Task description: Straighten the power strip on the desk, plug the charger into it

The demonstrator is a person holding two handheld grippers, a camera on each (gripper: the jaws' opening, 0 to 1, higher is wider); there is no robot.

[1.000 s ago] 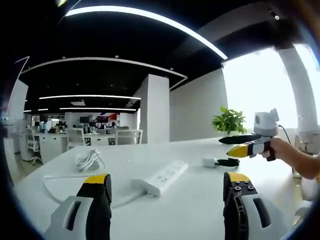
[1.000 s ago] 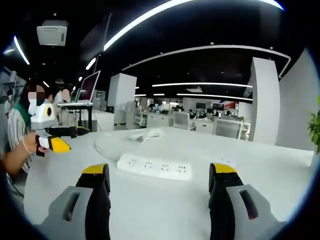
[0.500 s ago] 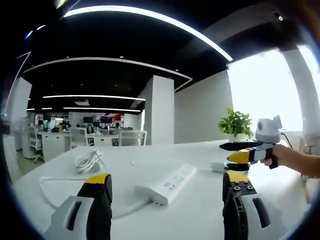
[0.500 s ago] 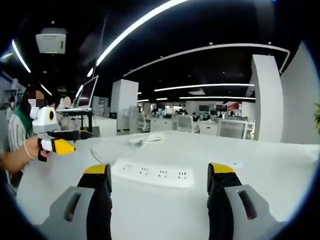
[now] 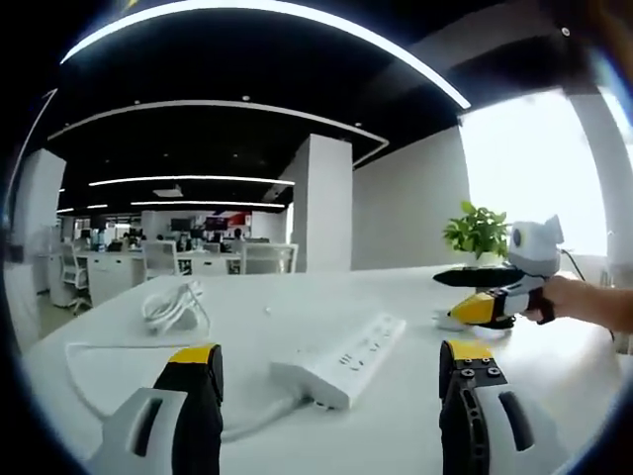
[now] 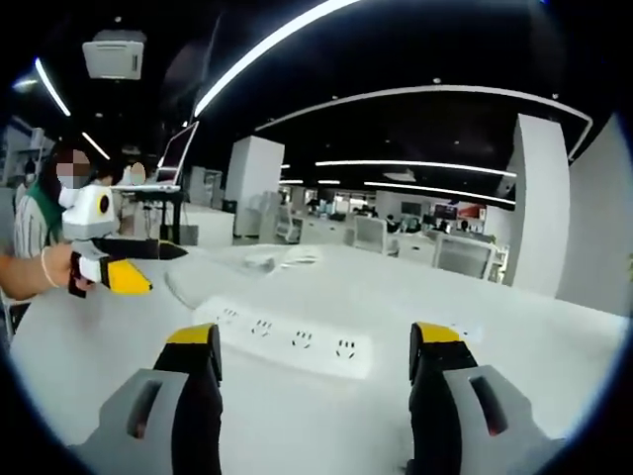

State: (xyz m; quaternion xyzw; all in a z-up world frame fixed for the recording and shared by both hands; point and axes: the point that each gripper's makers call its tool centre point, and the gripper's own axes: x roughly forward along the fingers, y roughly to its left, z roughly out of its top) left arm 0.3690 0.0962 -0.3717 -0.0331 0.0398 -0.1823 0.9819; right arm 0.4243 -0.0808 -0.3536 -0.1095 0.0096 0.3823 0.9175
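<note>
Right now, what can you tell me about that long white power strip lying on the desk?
The long white plastic power strip lies flat on the white desk, askew to both grippers' views. Its top carries a row of sockets, all empty. A white cable leaves one end and loops across the desk. Neither gripper touches it.

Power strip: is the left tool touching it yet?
Apart. In the right gripper view the left tool hangs above the desk, off the end of the power strip, with bare white desk between them.
</note>
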